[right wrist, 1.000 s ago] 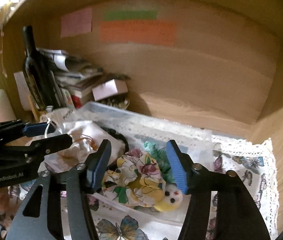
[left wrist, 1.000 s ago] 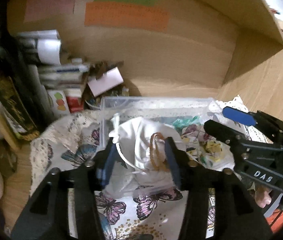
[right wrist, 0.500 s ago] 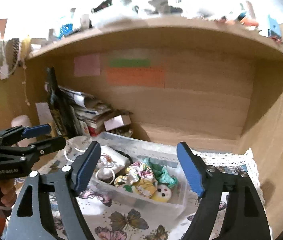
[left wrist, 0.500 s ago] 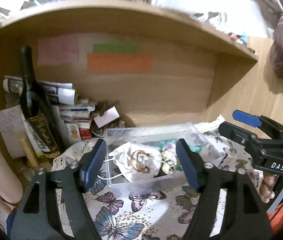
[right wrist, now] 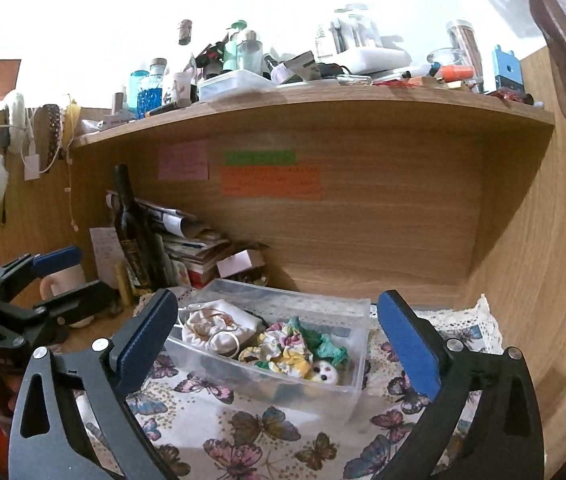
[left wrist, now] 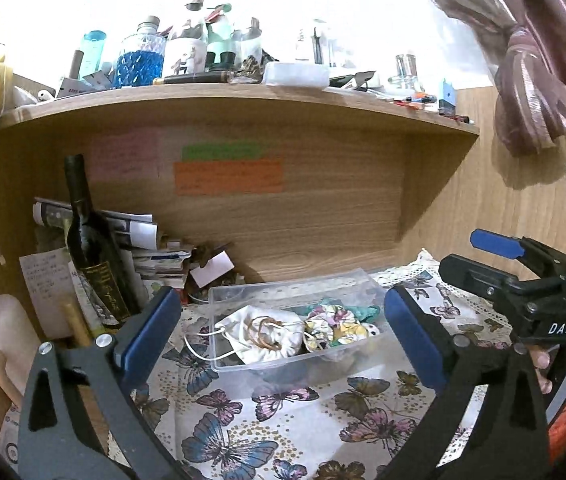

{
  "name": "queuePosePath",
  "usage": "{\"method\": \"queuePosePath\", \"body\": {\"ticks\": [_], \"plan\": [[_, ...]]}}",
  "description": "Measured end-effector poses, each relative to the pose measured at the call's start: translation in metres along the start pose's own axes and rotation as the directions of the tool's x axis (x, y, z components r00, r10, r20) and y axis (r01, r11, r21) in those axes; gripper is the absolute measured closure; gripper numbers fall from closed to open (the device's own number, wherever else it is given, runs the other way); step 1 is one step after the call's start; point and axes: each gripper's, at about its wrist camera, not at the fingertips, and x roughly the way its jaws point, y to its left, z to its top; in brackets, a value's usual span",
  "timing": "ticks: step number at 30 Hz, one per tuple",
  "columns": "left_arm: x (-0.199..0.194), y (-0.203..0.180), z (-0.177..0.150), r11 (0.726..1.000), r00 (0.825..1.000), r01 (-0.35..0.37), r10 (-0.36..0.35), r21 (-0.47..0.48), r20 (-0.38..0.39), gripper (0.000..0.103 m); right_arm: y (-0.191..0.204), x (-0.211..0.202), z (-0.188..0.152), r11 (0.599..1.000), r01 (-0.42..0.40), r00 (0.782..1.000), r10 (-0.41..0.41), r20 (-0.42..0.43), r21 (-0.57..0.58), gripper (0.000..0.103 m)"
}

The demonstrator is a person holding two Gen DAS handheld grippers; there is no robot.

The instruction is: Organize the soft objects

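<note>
A clear plastic box (left wrist: 219,360) (right wrist: 359,344) stands on a butterfly-print cloth (left wrist: 303,420) (right wrist: 243,432). In it lie a white drawstring pouch (left wrist: 267,336) (right wrist: 219,330), a floral fabric piece (left wrist: 335,326) (right wrist: 283,350), a green fabric piece (right wrist: 323,346) and a small yellow-white soft toy (right wrist: 325,376). My left gripper (left wrist: 283,336) is open and empty, held back in front of the box. My right gripper (right wrist: 273,344) is open and empty too, also back from the box. Each gripper shows in the other's view, the right one (left wrist: 495,264) and the left one (right wrist: 59,280).
A dark wine bottle (left wrist: 91,248) (right wrist: 135,236), stacked papers and small boxes (left wrist: 155,252) (right wrist: 195,248) crowd the back left. A pale mug (left wrist: 7,336) stands left. A wooden shelf (left wrist: 243,100) with bottles and jars hangs overhead. Wooden walls close the back and right.
Both grippers opened wide and pulled back and up from the box. The left gripper let go of the white pouch, which now lies in the box.
</note>
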Motion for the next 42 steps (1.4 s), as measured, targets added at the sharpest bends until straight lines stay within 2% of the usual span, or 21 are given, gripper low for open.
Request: {"method": "queuePosePath", "body": {"ticks": [42], "plan": [[-0.007, 0.001, -0.003, 0.999, 1.0, -0.009, 0.01, -0.035, 0.014, 0.0, 0.01, -0.015, -0.008, 1.0, -0.016, 1.0, 0.016, 0.017, 0.001, 0.001]]}}
